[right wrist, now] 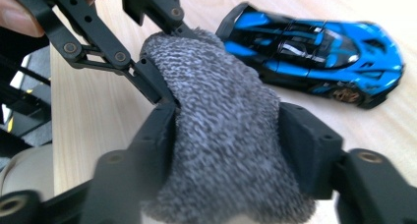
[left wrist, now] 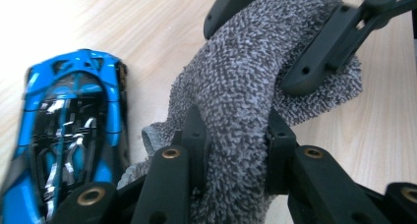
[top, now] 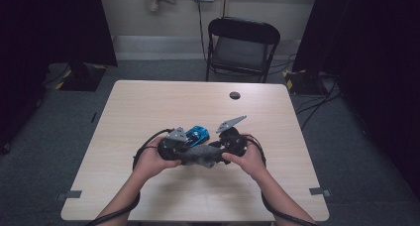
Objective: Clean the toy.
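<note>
Two grippers meet over the near middle of the light wooden table (top: 148, 107), both on one grey terry cloth (top: 202, 155). Left gripper (left wrist: 235, 150) clamps the cloth, pads sunk into the pile. Right gripper (right wrist: 226, 135) has its jaws around the other end, pads against the cloth. A blue toy sports car (top: 197, 135) lies at twelve o'clock of the cloth, just beside it.

My black jaws flank a grey cloth (left wrist: 246, 86) with a speckled, looped weave. At its 10 o'clock lies a glossy blue toy car (left wrist: 69, 130) with black trim, on a pale wood-grain table (top: 148, 102).
</note>
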Demonstrator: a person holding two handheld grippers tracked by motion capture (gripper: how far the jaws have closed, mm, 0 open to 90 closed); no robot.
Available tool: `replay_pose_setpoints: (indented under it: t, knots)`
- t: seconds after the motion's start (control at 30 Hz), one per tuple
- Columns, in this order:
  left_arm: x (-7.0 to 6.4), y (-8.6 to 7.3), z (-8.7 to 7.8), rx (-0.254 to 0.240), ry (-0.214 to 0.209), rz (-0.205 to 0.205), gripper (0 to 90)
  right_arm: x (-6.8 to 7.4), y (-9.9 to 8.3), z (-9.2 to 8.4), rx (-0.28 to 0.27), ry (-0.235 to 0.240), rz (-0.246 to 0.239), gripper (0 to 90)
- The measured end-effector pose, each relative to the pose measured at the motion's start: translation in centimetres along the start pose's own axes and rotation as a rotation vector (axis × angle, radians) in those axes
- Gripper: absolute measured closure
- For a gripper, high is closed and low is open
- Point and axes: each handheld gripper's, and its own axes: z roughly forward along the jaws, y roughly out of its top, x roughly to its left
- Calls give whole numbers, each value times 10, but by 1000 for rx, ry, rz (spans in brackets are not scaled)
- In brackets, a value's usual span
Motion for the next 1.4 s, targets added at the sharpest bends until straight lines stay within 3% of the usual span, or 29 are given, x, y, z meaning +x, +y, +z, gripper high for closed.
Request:
replay_pose_setpoints:
  t: [0.27, 0.47, 0.57, 0.87, 0.93, 1.0, 1.17, 1.27, 1.4]
  knots:
    - [3, 0, -11, 5, 34, 7, 698, -4, 4, -4, -30, -9, 14, 279]
    - [6, -6, -35, -19, 67, -7, 697, -8, 9, -7, -70, -1, 34, 244]
    - [13, -14, -56, -21, 122, -26, 698, -10, 15, -9, -94, 7, 45, 228]
    - [29, -56, -103, -33, 253, -119, 695, -20, 26, 3, -66, -94, 35, 214]
    - [31, -67, -106, -28, 294, -146, 692, -23, 27, 10, -55, -109, 40, 214]
    - [33, -78, -106, -25, 301, -166, 688, -25, 29, 20, -44, -152, 32, 214]
    - [33, -100, -97, -5, 312, -211, 677, -30, 32, 45, -10, -193, 26, 212]
    - [34, -109, -96, 7, 320, -215, 676, -32, 33, 58, -4, -210, 29, 211]
    - [33, -116, -94, 0, 316, -217, 631, -28, 38, 75, 3, -223, -7, 204]
